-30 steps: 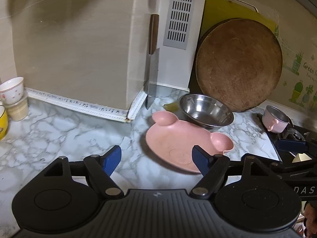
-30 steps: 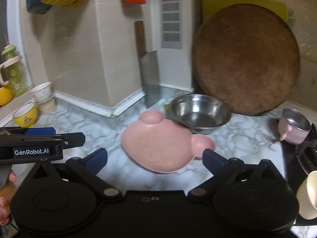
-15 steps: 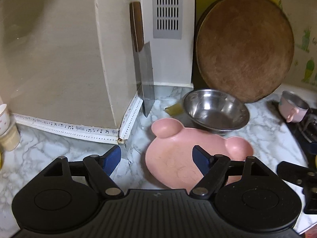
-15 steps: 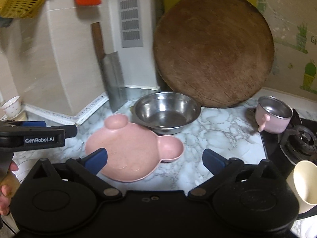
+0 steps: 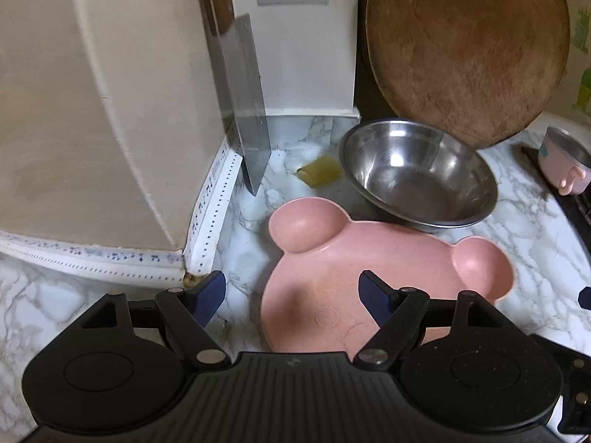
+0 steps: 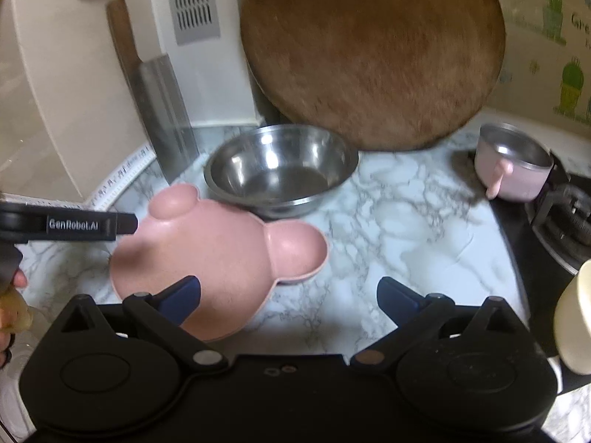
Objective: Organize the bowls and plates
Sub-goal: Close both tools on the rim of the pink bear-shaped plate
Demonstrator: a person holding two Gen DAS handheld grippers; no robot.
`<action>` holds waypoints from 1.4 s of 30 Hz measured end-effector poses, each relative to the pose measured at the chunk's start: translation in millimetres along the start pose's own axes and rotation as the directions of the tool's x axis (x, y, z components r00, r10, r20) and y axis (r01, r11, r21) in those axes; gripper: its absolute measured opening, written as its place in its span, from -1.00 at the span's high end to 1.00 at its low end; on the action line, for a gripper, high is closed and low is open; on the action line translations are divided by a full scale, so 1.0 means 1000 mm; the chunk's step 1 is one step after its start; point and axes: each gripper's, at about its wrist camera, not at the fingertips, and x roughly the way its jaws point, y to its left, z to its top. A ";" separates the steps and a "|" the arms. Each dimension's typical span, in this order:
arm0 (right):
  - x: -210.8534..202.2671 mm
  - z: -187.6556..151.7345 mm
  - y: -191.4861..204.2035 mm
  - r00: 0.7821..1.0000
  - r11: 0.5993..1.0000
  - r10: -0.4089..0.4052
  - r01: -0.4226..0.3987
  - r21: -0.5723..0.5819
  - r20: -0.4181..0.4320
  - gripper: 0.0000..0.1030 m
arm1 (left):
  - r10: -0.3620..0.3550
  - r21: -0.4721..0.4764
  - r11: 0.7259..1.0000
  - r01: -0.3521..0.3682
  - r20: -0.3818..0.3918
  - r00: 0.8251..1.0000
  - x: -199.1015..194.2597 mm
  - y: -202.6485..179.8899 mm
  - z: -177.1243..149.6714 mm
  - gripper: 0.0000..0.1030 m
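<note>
A pink bear-shaped plate (image 5: 332, 277) lies flat on the marble counter, also in the right wrist view (image 6: 221, 251). A steel bowl (image 5: 417, 173) stands just behind it, touching its rim, and shows in the right wrist view (image 6: 280, 170). A small pink steel-lined cup (image 6: 513, 177) stands at the right by the stove, also in the left wrist view (image 5: 565, 162). My left gripper (image 5: 291, 293) is open and empty, its right finger over the plate's near part. My right gripper (image 6: 288, 291) is open and empty, straddling the plate's right ear edge.
A round wooden board (image 5: 465, 48) leans on the back wall. A cleaver (image 5: 247, 103) stands against the white column. A yellowish scrap (image 5: 319, 171) lies left of the bowl. The gas stove (image 6: 561, 214) is at the right, with a cream cup (image 6: 576, 317) at the edge.
Both grippers have moved forward and closer to the pink plate and steel bowl, which now appear larger. The left gripper shifted right. Both stay open.
</note>
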 end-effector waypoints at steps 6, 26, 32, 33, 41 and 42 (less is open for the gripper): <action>0.019 -0.004 0.001 0.999 0.999 0.012 -0.010 0.037 -0.049 -0.89 | -0.005 0.024 1.000 0.005 -0.031 0.999 0.023 0.002 0.003 -0.53; 0.064 -0.003 0.010 0.986 0.989 0.025 -0.001 0.145 -0.165 0.30 | -0.007 0.059 0.998 0.011 -0.063 0.998 0.047 0.008 0.004 -0.53; 0.062 0.001 0.011 0.989 0.991 0.031 -0.012 0.134 -0.143 0.74 | 0.012 0.072 0.997 -0.007 -0.059 0.998 0.049 0.009 0.003 -0.38; 0.060 0.002 0.012 0.990 0.992 0.030 -0.012 0.125 -0.139 0.77 | 0.010 0.073 0.997 -0.005 -0.058 0.998 0.049 0.009 0.002 -0.35; 0.053 -0.001 -0.005 0.989 0.996 0.037 -0.025 0.085 -0.144 0.77 | -0.054 0.042 0.997 0.058 -0.101 0.993 0.047 0.008 -0.006 -0.15; 0.053 -0.001 -0.007 0.988 0.996 0.042 -0.030 0.083 -0.147 0.77 | -0.062 0.041 0.997 0.067 -0.104 0.993 0.047 0.007 -0.006 -0.15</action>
